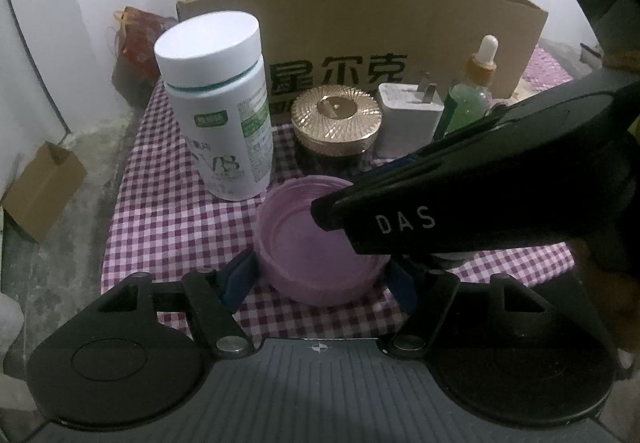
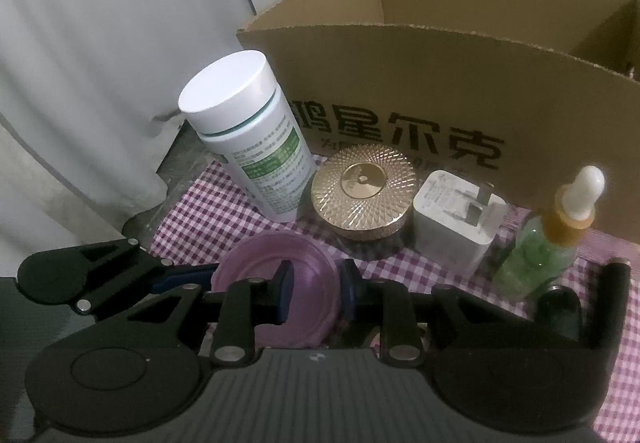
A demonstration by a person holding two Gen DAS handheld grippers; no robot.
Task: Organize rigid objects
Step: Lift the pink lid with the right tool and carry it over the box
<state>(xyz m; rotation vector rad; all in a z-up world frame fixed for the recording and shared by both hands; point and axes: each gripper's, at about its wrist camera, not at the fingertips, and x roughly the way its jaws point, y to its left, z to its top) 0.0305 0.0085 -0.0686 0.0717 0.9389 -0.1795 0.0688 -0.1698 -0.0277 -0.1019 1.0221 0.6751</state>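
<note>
While my left gripper (image 1: 322, 279) clamps the purple lid (image 1: 316, 243) by its outer sides, in front of the cardboard box (image 1: 360, 35) and nearer me than the gold jar (image 1: 335, 114), my right gripper (image 2: 314, 285) pinches the lid's right rim, one pad inside. I'd hand over cleanly: confirm the right's bite before loosening the left, then lift straight up, clear of the white bottle (image 1: 218, 111).

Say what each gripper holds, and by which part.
The left gripper clamps the purple lid across its outer sides. The right gripper straddles the lid's right rim, one finger inside, one outside; contact there cannot be told.
</note>
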